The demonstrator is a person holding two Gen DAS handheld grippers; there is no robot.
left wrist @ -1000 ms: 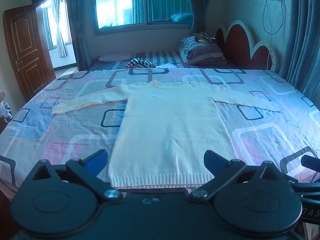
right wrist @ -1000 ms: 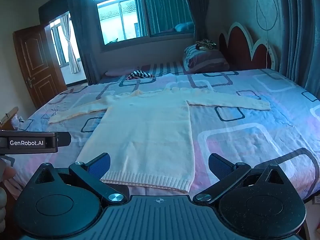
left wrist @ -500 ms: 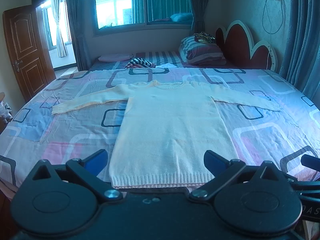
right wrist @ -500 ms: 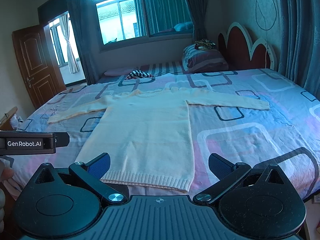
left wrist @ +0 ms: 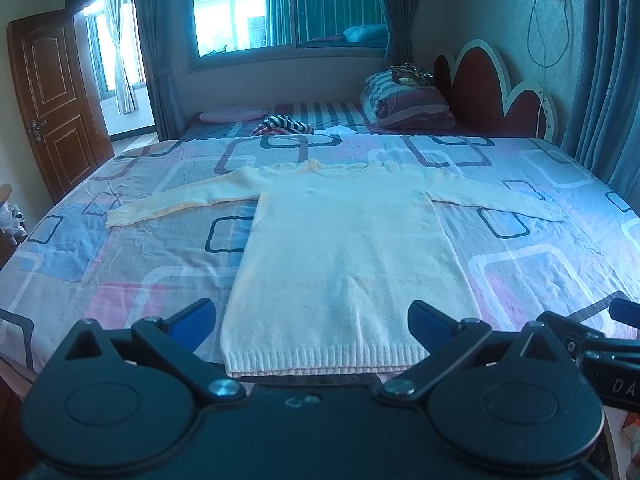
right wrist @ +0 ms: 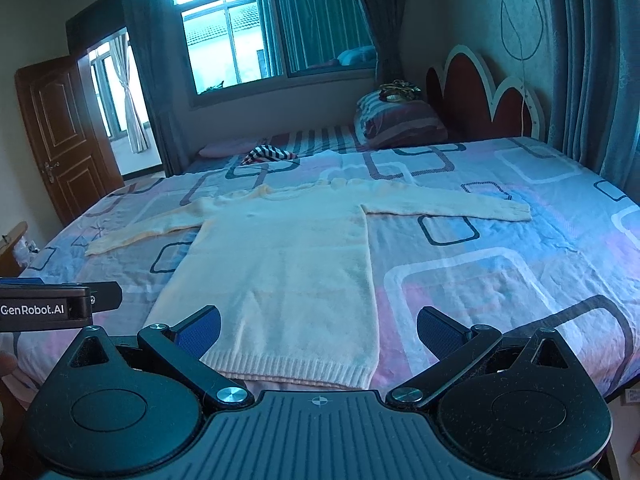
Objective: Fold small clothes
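A cream long-sleeved knit sweater (left wrist: 344, 248) lies flat on the bed, face up, both sleeves spread out to the sides, its ribbed hem at the near edge. It also shows in the right wrist view (right wrist: 280, 264). My left gripper (left wrist: 312, 322) is open and empty, held just in front of the hem. My right gripper (right wrist: 318, 330) is open and empty, held near the hem's right corner. Neither gripper touches the sweater.
The bed (left wrist: 540, 264) has a patterned sheet with squares. Striped pillows (left wrist: 404, 104) and a striped cloth (left wrist: 282, 125) lie at the far end by the red headboard (left wrist: 492, 92). A wooden door (left wrist: 48, 96) stands at left. The left gripper's body (right wrist: 48, 300) shows in the right wrist view.
The right wrist view has shifted slightly; the sweater and the left gripper have not visibly moved. Both grippers stay open.
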